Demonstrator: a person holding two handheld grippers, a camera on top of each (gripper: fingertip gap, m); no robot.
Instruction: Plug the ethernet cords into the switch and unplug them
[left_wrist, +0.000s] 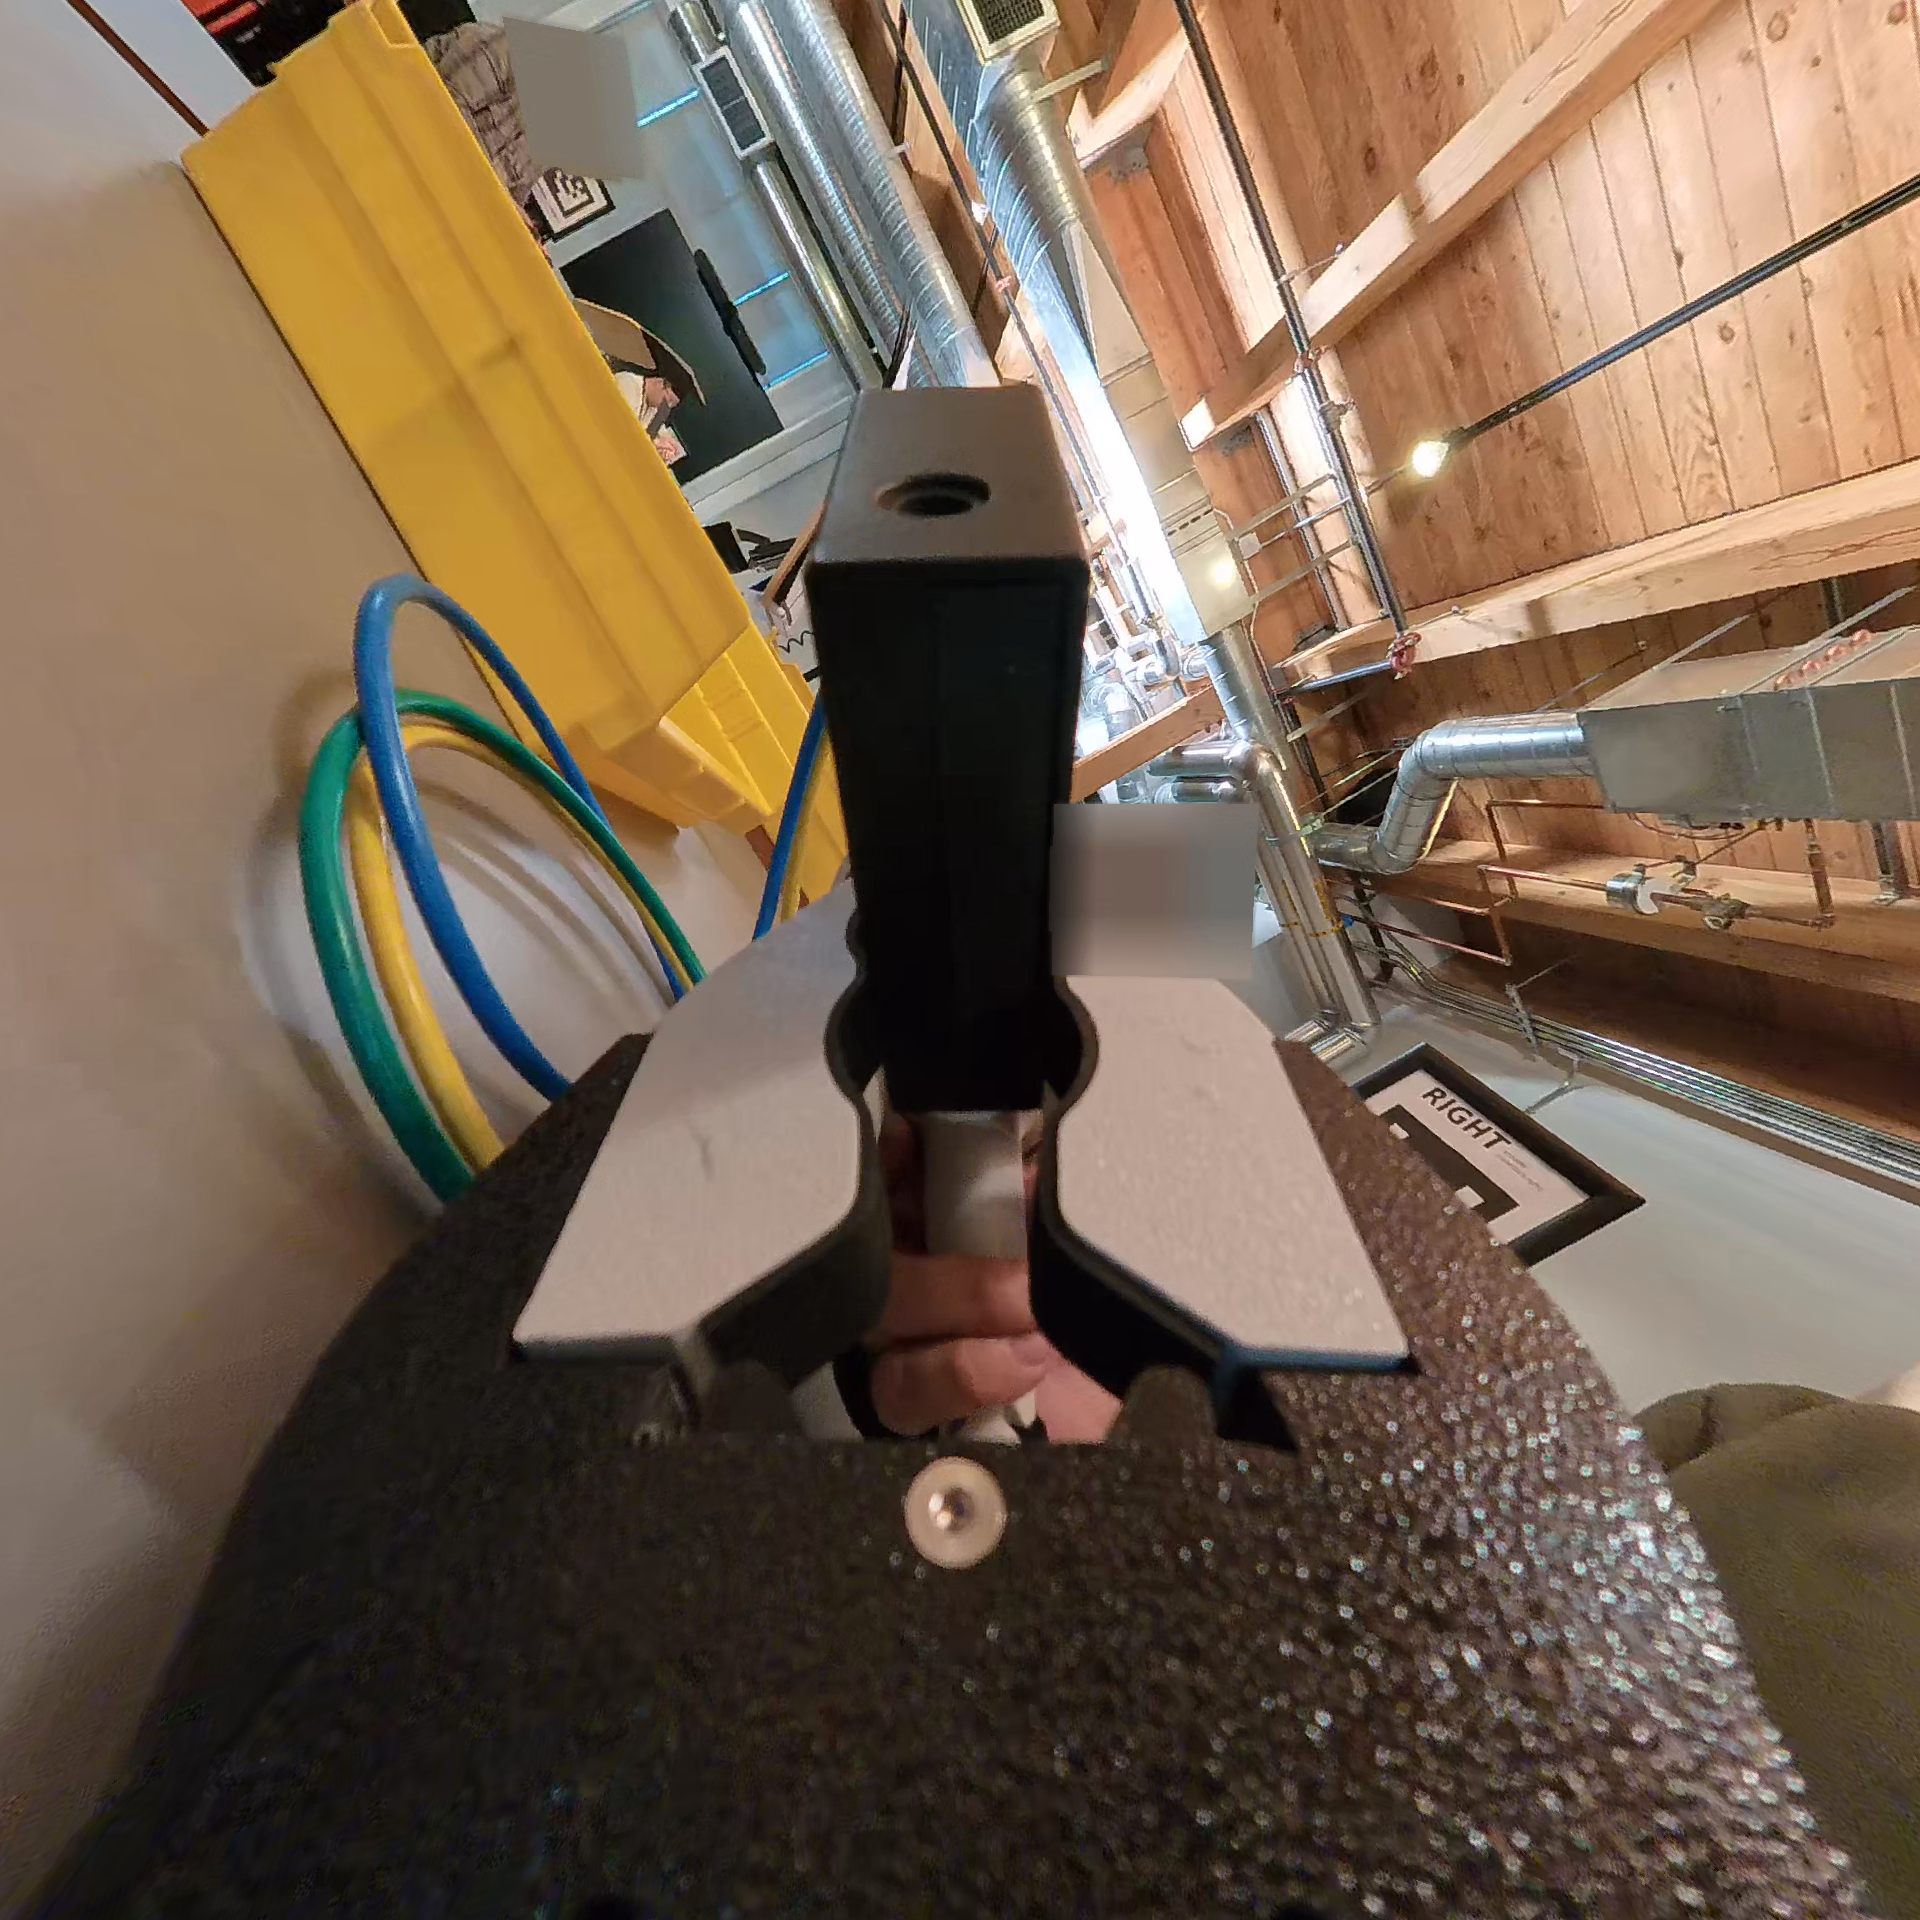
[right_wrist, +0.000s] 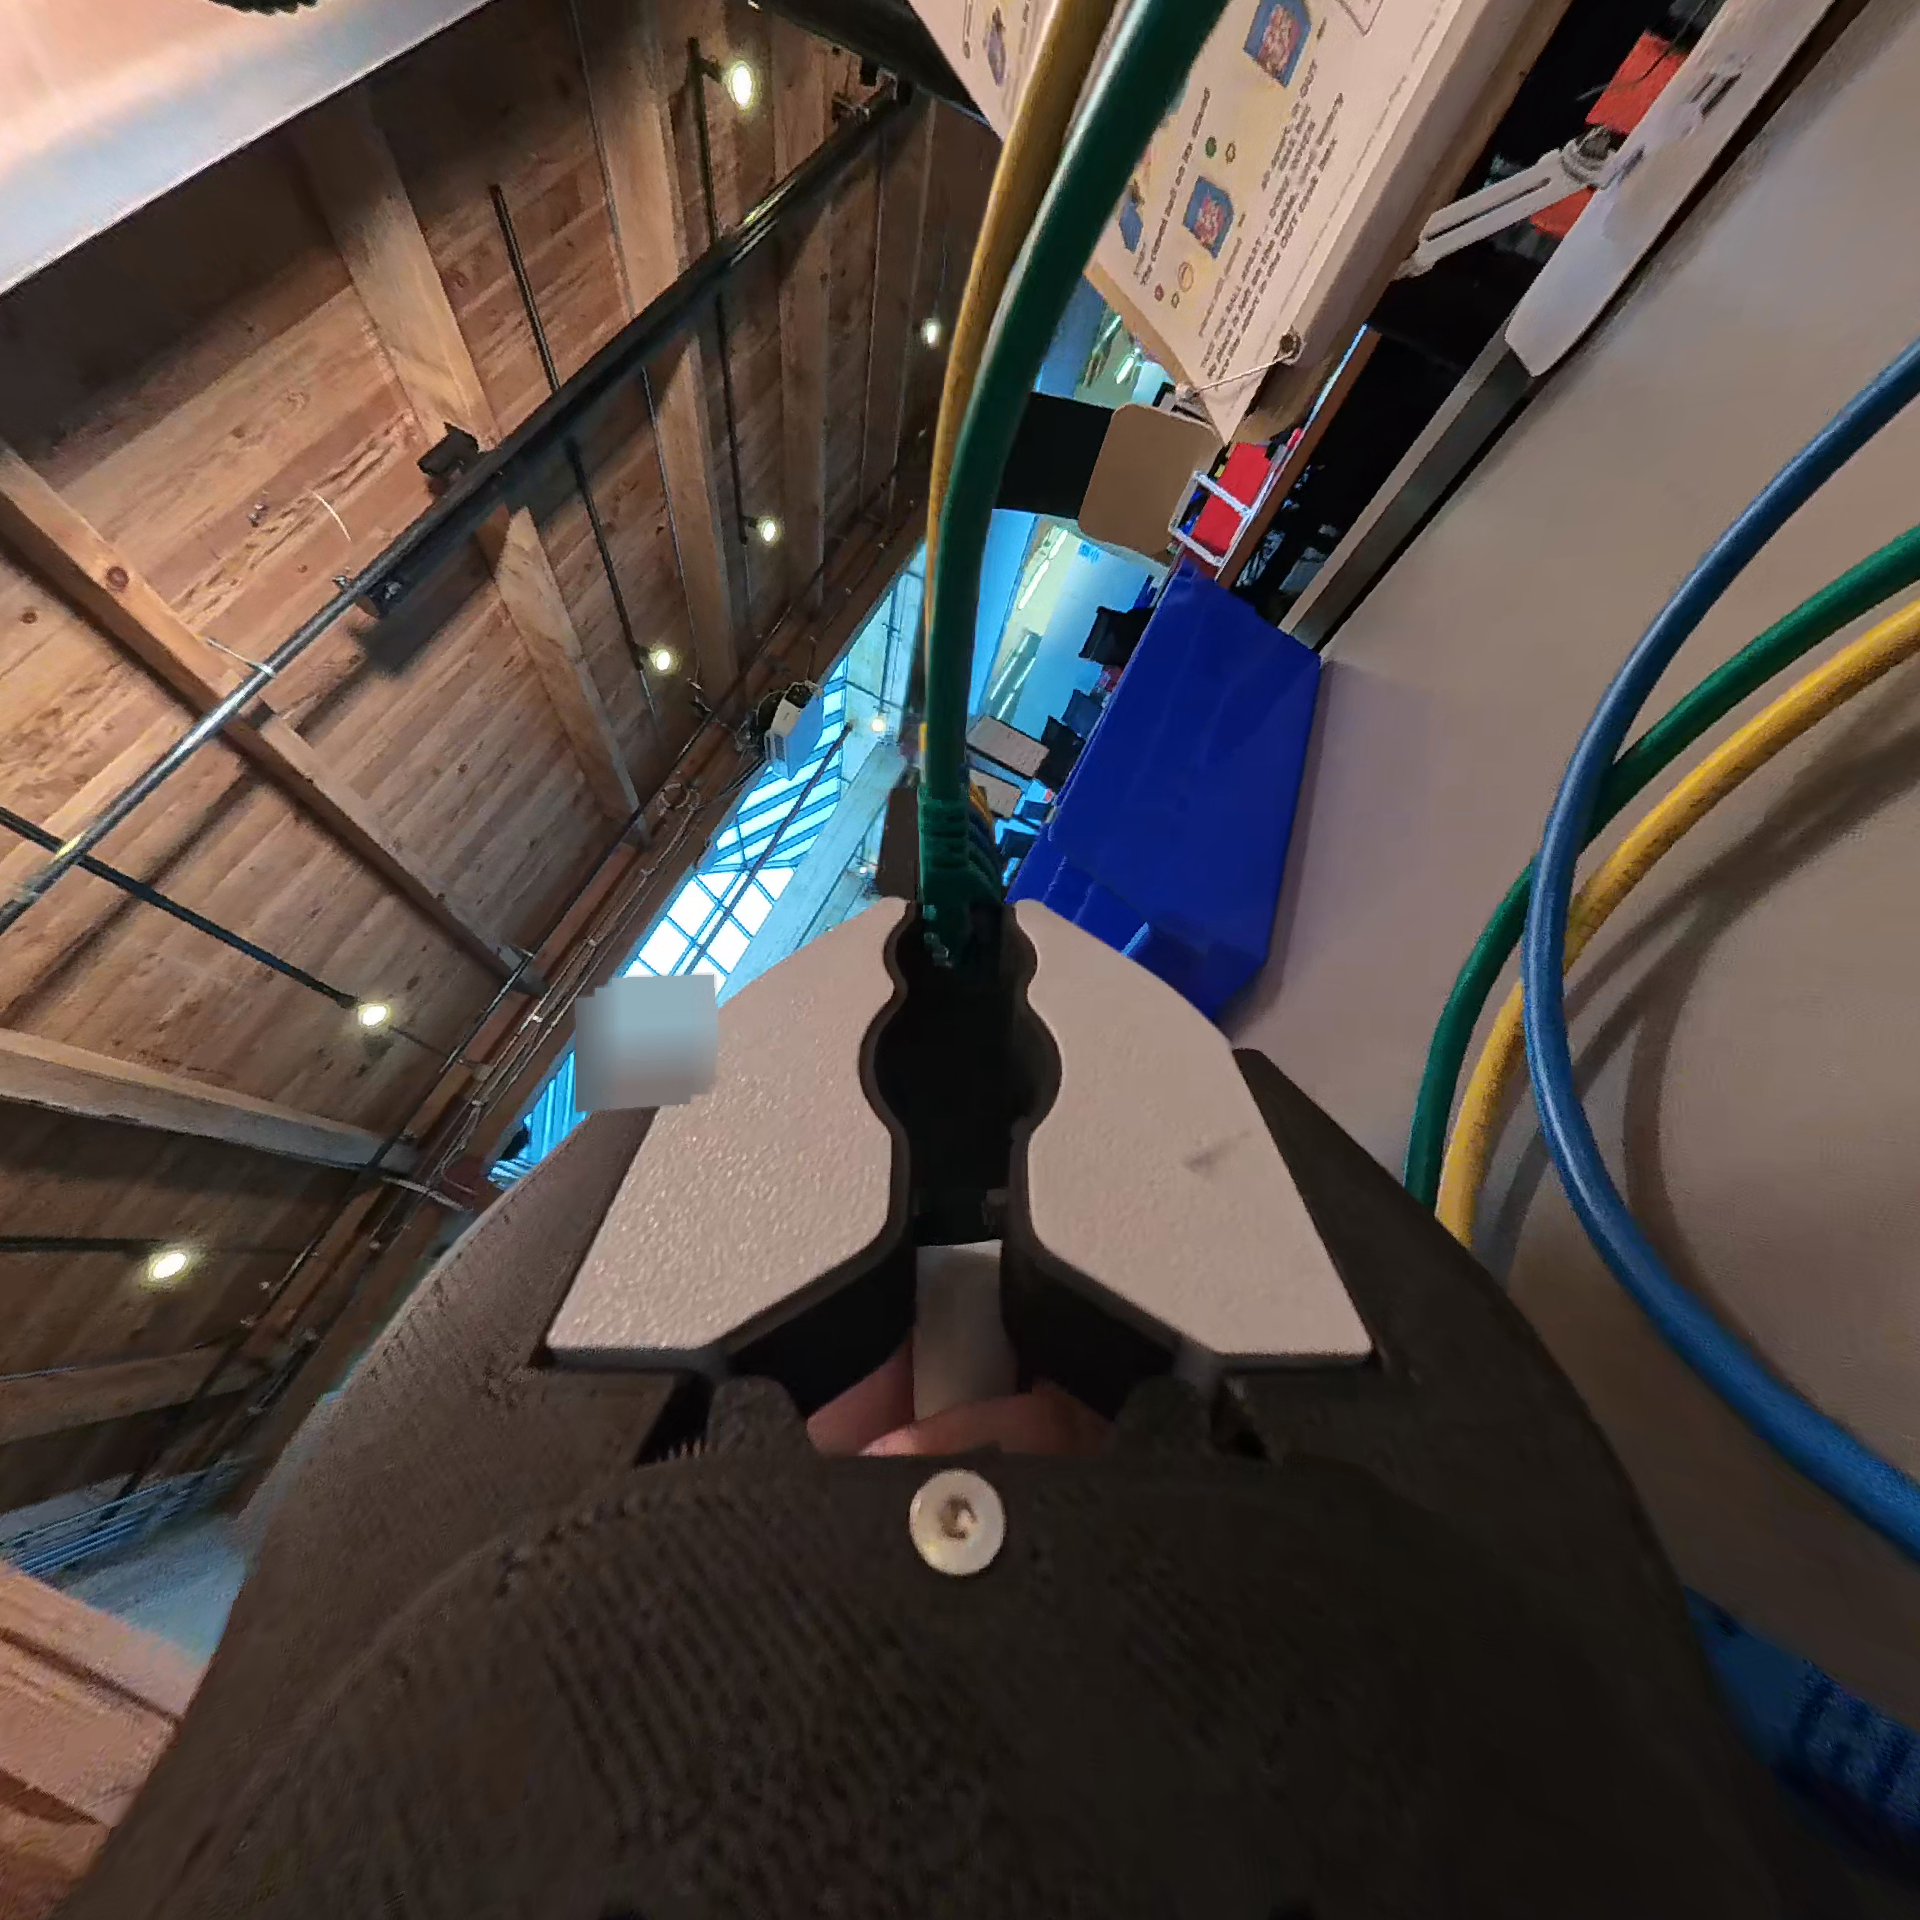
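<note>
While left tongs (left_wrist: 951, 1023) clamp switch (left_wrist: 951, 748), right tongs (right_wrist: 961, 997) apparently pinch green plug (right_wrist: 948, 847)

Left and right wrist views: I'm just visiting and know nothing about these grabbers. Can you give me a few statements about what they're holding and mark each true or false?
1. The left gripper is clamped on a black box, the switch. True.
2. The right gripper is empty. False: it is closed on something black, with the green cord's plug at its tips.
3. A red cord loops on the table. False: the loops are blue, green and yellow.
4. A yellow bin stands behind the cord loops. True.
</note>
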